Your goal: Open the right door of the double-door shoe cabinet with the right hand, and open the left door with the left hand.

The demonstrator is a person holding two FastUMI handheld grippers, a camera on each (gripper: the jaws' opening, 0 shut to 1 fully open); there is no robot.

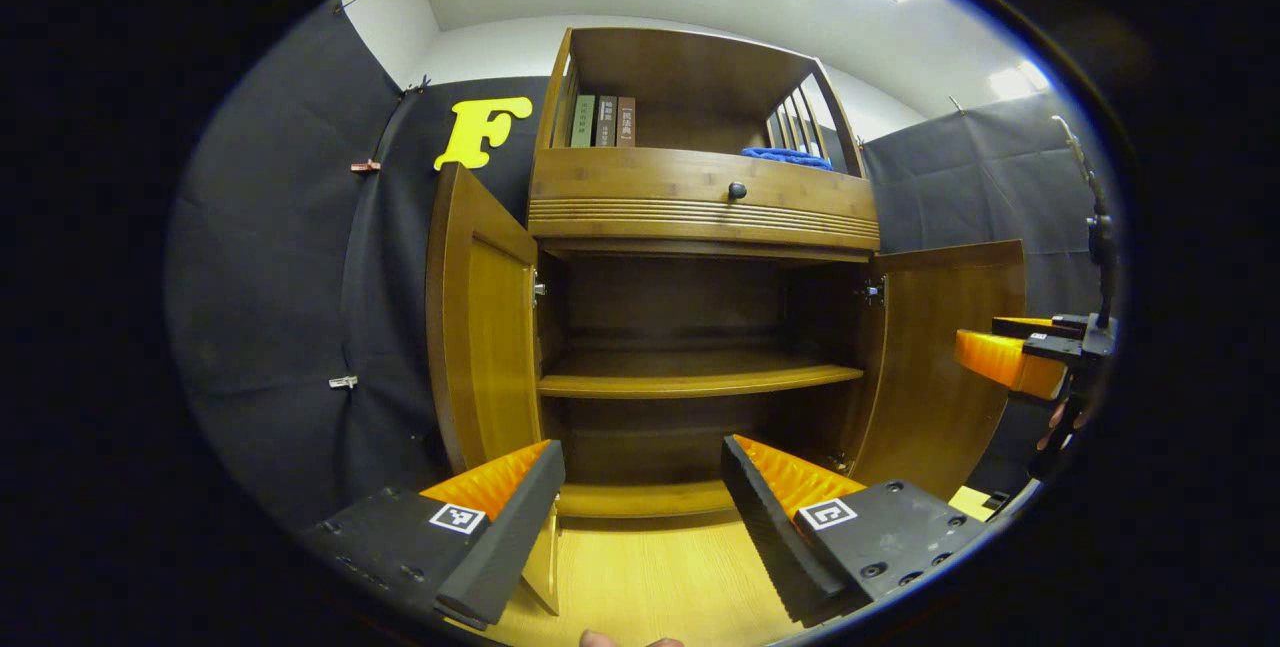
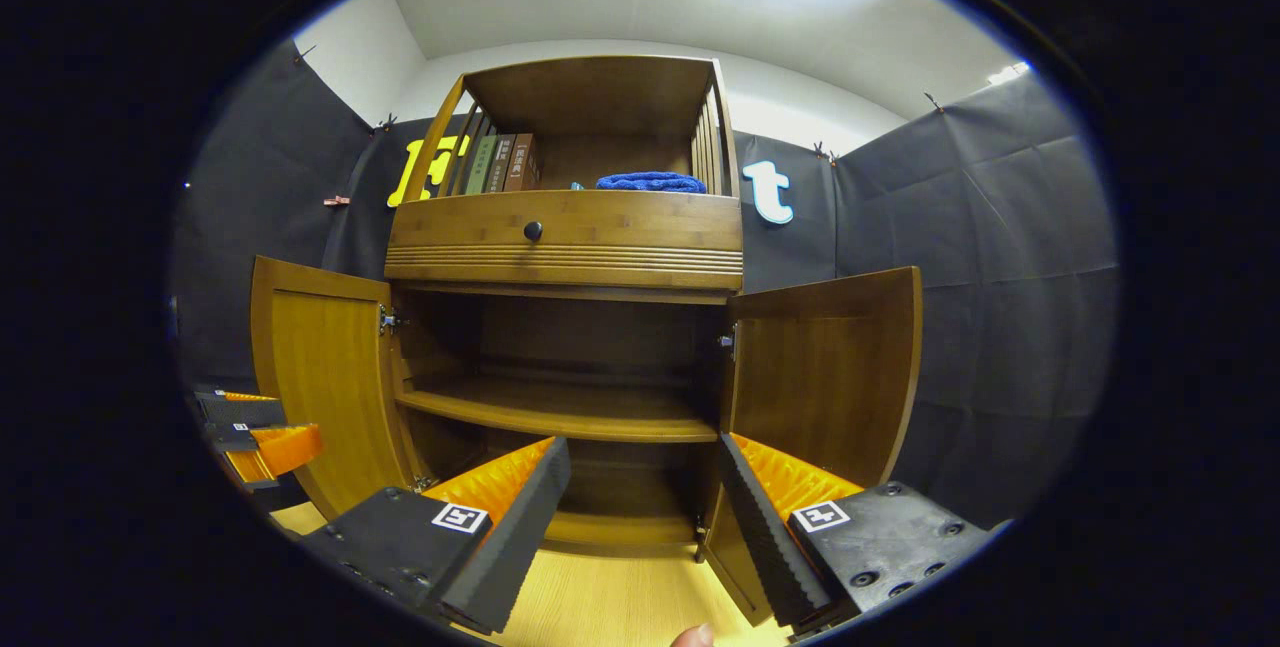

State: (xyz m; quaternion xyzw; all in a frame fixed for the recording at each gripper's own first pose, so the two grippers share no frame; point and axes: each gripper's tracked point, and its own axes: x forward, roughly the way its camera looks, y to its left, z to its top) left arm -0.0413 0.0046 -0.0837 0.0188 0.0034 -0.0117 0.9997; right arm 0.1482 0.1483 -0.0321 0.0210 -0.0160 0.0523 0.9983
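Cabinet (image 1: pixel 700 197) against black cloth wall (image 1: pixel 280 327), on wood floor (image 1: pixel 650 577); left door (image 1: pixel 485 327) and right door (image 2: pixel 825 377) swung open. Left gripper (image 1: pixel 640 517) and right gripper (image 2: pixel 640 517): fingers spread, holding nothing. Books (image 2: pixel 500 162), blue cloth (image 2: pixel 650 182) on top shelf.

Shoe cabinet (image 2: pixel 563 227) glossy varnished wood, doors smooth, small metal hinges (image 2: pixel 388 321); floor (image 2: pixel 620 602) pale smooth wood-look; blue cloth (image 2: pixel 650 182) on top shelf looks soft, matt.
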